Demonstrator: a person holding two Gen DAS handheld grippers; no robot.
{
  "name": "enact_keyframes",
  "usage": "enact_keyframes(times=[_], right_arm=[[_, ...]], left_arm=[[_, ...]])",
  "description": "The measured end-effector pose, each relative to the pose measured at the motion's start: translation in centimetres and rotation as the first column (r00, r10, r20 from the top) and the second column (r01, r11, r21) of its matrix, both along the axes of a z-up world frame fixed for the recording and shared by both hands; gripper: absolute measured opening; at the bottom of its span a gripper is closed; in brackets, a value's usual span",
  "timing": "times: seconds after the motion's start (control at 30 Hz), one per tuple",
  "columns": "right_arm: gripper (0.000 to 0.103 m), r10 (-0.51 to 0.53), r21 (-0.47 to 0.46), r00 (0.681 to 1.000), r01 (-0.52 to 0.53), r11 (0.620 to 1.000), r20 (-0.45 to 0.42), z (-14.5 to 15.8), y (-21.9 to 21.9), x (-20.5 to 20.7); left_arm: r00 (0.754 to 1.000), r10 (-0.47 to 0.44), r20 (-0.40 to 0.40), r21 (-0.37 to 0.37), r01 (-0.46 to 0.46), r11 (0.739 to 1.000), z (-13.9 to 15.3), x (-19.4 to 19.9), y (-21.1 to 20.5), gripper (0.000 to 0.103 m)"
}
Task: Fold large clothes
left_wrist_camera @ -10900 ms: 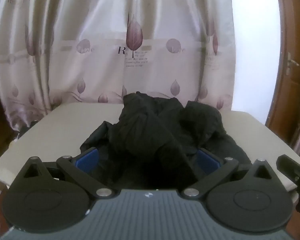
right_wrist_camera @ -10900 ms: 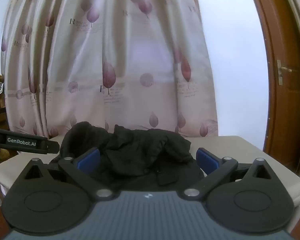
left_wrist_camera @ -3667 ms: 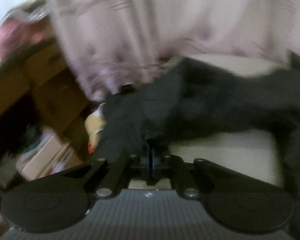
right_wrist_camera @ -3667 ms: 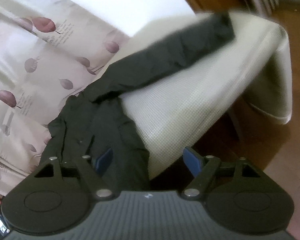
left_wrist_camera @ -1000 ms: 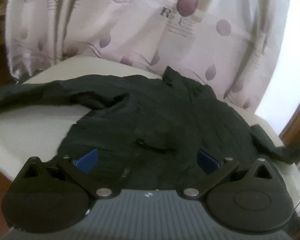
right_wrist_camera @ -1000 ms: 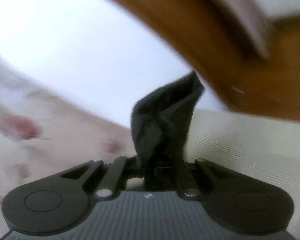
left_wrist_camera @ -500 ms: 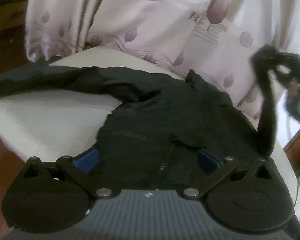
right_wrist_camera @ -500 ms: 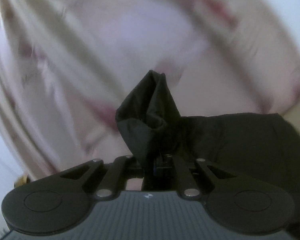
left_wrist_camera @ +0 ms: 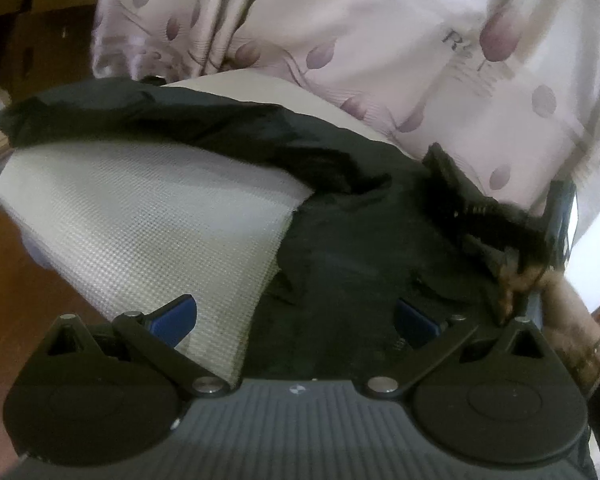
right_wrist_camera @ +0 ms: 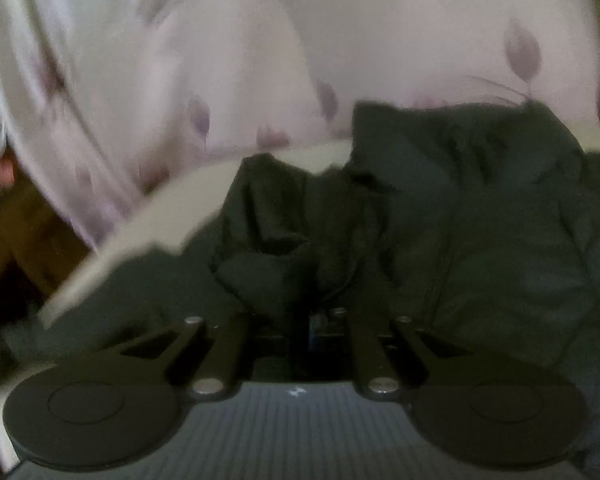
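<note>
Jacket [left_wrist_camera: 360, 240] spread flat on the cloth-covered table [left_wrist_camera: 140, 216], 1 sleeve being folded in across its body.
Sleeve cuff [right_wrist_camera: 268, 276] sits pinched in the right gripper [right_wrist_camera: 320, 320], whose narrow jaws are just starting to part over the jacket's chest. To do it well, I'd lay the cuff flat and straight before letting go fully, so no bunching stays under later folds. The left gripper [left_wrist_camera: 296, 320] hangs wide and empty above the hem, with the other sleeve [left_wrist_camera: 148, 116] stretched out toward the table's edge.
</note>
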State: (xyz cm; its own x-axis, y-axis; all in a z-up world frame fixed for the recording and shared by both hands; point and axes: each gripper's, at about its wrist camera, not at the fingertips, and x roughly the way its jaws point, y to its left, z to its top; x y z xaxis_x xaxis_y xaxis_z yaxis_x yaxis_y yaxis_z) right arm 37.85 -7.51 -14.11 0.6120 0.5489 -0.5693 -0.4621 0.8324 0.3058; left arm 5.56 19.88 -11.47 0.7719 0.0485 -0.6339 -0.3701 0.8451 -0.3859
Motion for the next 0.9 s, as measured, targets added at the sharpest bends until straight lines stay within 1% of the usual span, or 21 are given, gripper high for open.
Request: enact_keyframes(times=[0.07,0.1,0.13,0.17,0.2,0.23,0.3,0.33,0.37,0.4,0.47,0.5,0.53,0.57,0.6,0.67,0.73,0.77,0.8,0.87,0.9], right_arm=[[0.014,0.051,-0.110,0.997,-0.045,0.993,0.049,0.0,1.2,-0.6],[0.020,0.085,-0.172,0.993,-0.071,0.983,0.078,0.1,1.8,-1.3],[0.031,0.115,-0.223,0.989,-0.092,0.971,0.092,0.1,2.2,-1.9],[0.037,0.134,-0.259,0.986,-0.104,0.960,0.103,0.6,2.3,-2.5],[0.052,0.147,-0.281,0.982,-0.108,0.954,0.120,1.1,2.2,-2.9],[0.066,0.155,-0.282,0.977,-0.109,0.953,0.145,1.7,1.7,-3.9],[0.077,0.145,-0.256,0.968,-0.091,0.963,0.203,3.2,0.3,-5.9],[0.078,0.132,-0.235,0.965,-0.078,0.969,0.225,4.1,-1.0,-7.3],[0.078,0.128,-0.218,0.965,-0.077,0.973,0.230,5.1,-1.8,-7.5],[0.079,0.129,-0.199,0.965,-0.084,0.976,0.228,5.8,-3.0,-8.5],[0.083,0.131,-0.163,0.964,-0.094,0.982,0.232,6.8,-5.7,-11.2],[0.089,0.127,-0.153,0.962,-0.092,0.984,0.243,7.0,-7.1,-12.6],[0.091,0.119,-0.149,0.959,-0.082,0.985,0.257,7.2,-8.6,-14.0],[0.091,0.106,-0.154,0.958,-0.066,0.986,0.267,7.2,-10.1,-15.4],[0.091,0.094,-0.163,0.959,-0.051,0.985,0.268,7.1,-11.5,-16.7],[0.091,0.053,-0.175,0.964,-0.007,0.985,0.259,6.6,-14.0,-18.5],[0.091,-0.020,-0.151,0.971,0.058,0.987,0.238,6.2,-16.7,-19.9],[0.091,-0.064,-0.123,0.974,0.092,0.988,0.215,6.0,-18.1,-20.5],[0.091,-0.103,-0.092,0.976,0.122,0.988,0.193,6.0,-19.4,-20.9],[0.091,-0.171,-0.030,0.973,0.177,0.984,0.156,6.0,-21.6,-21.7],[0.091,-0.197,-0.002,0.970,0.199,0.980,0.141,6.1,-22.5,-22.1]], left_arm=[[1.000,0.010,0.002,0.008,-0.010,1.000,0.0,0.0,0.3,0.103],[1.000,0.015,0.003,0.016,-0.015,1.000,0.0,0.0,0.4,0.103],[1.000,0.016,0.009,0.026,-0.016,1.000,0.2,0.1,0.6,0.103],[1.000,0.013,0.017,0.034,-0.014,0.999,0.5,0.2,0.8,0.103],[1.000,0.011,0.027,0.039,-0.012,0.999,0.8,0.2,1.3,0.103],[0.999,0.016,0.037,0.036,-0.017,0.999,1.1,0.2,1.8,0.103],[0.997,0.034,0.073,0.028,-0.036,0.999,1.7,0.2,2.9,0.103],[0.995,0.045,0.090,0.027,-0.048,0.999,1.9,0.2,3.6,0.103],[0.994,0.064,0.093,0.023,-0.066,0.998,2.1,0.3,4.4,0.103],[0.992,0.081,0.097,0.013,-0.083,0.996,2.1,0.4,5.2,0.103],[0.987,0.108,0.118,-0.027,-0.106,0.994,1.9,0.7,7.2,0.103],[0.984,0.135,0.114,-0.049,-0.130,0.990,1.7,0.9,8.1,0.103],[0.981,0.156,0.119,-0.085,-0.146,0.986,1.6,1.1,9.3,0.103],[0.978,0.168,0.123,-0.119,-0.154,0.981,1.4,1.3,10.3,0.103],[0.973,0.192,0.127,-0.166,-0.170,0.971,1.3,1.6,11.4,0.103],[0.968,0.205,0.147,-0.235,-0.167,0.958,1.1,2.3,13.5,0.103],[0.962,0.248,0.117,-0.298,-0.205,0.932,0.4,3.2,15.6,0.103],[0.957,0.267,0.116,-0.351,-0.212,0.912,-0.1,3.7,16.8,0.103],[0.952,0.285,0.112,-0.384,-0.223,0.896,-0.6,4.1,17.9,0.103],[0.937,0.345,0.059,-0.406,-0.293,0.865,-1.7,5.2,19.9,0.103],[0.933,0.356,0.042,-0.422,-0.307,0.853,-2.3,5.8,20.8,0.103]])
